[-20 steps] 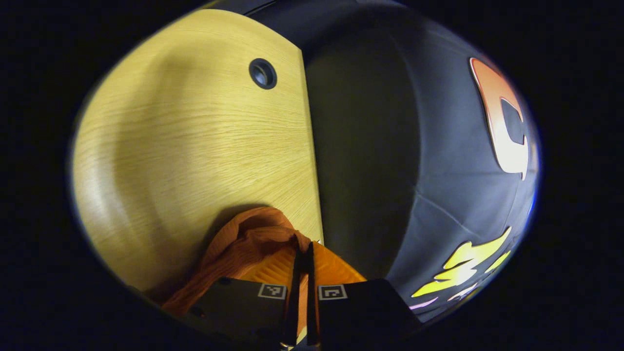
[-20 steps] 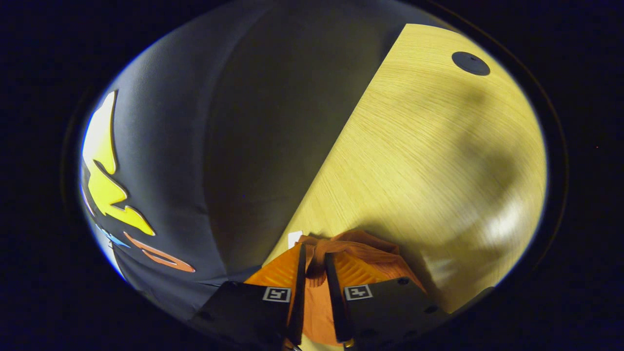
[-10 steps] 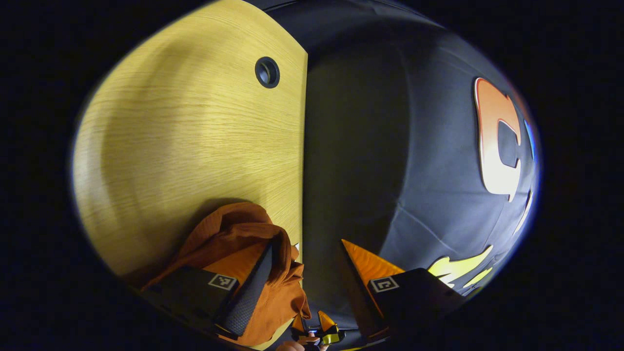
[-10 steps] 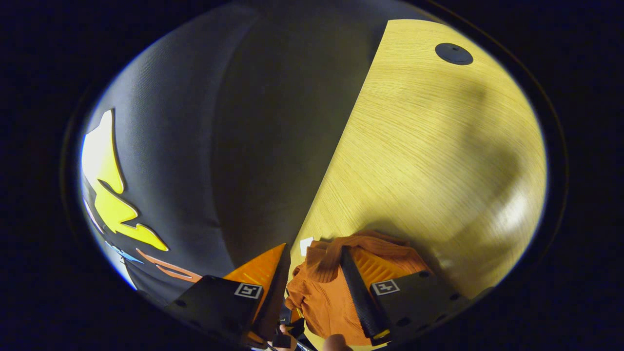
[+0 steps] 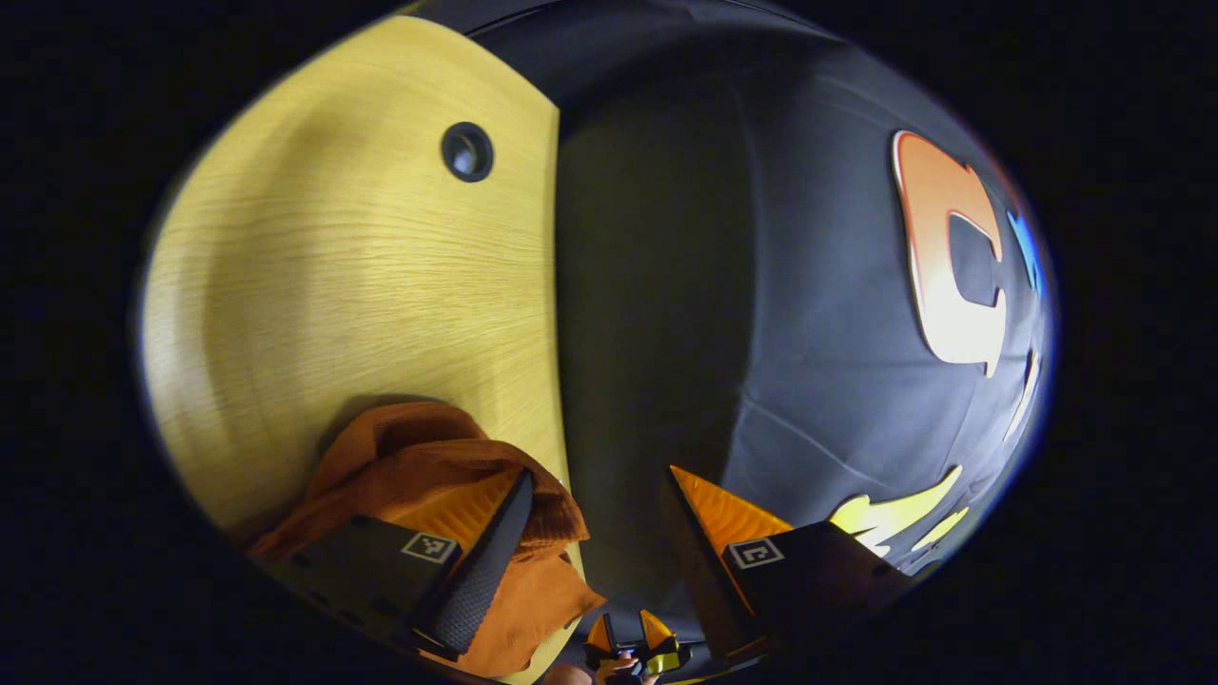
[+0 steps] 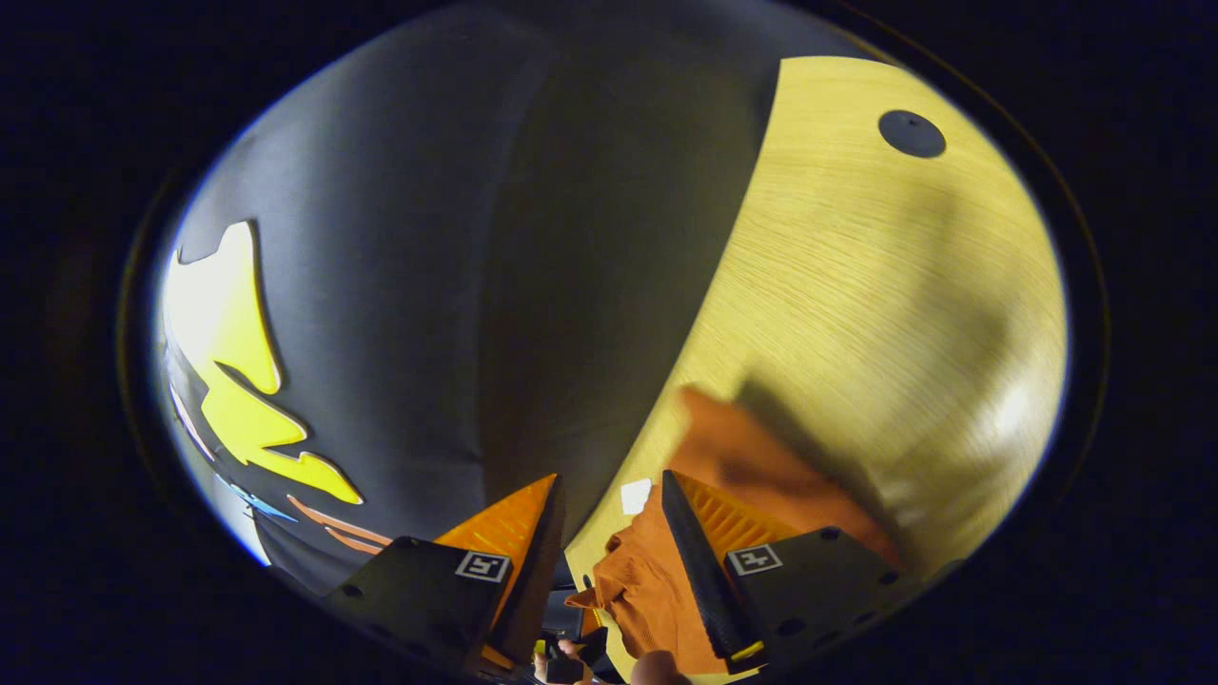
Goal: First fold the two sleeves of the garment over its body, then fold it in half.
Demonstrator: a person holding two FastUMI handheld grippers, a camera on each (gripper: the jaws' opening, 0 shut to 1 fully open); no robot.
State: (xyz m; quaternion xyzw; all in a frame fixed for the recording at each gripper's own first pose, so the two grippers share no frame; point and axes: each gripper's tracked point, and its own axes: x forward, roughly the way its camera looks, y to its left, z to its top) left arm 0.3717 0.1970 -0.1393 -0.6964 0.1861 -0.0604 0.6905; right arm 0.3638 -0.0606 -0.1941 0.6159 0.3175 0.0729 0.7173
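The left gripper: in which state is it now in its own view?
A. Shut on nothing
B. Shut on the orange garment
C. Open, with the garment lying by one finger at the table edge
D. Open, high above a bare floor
C. The left gripper has its jaws wide apart, and the orange garment lies bunched on the wooden table at one finger.

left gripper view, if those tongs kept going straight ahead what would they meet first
Probably the black cloth wall past the table edge; the open left tongs point just off that edge, the orange garment beside them. Depth is unclear.
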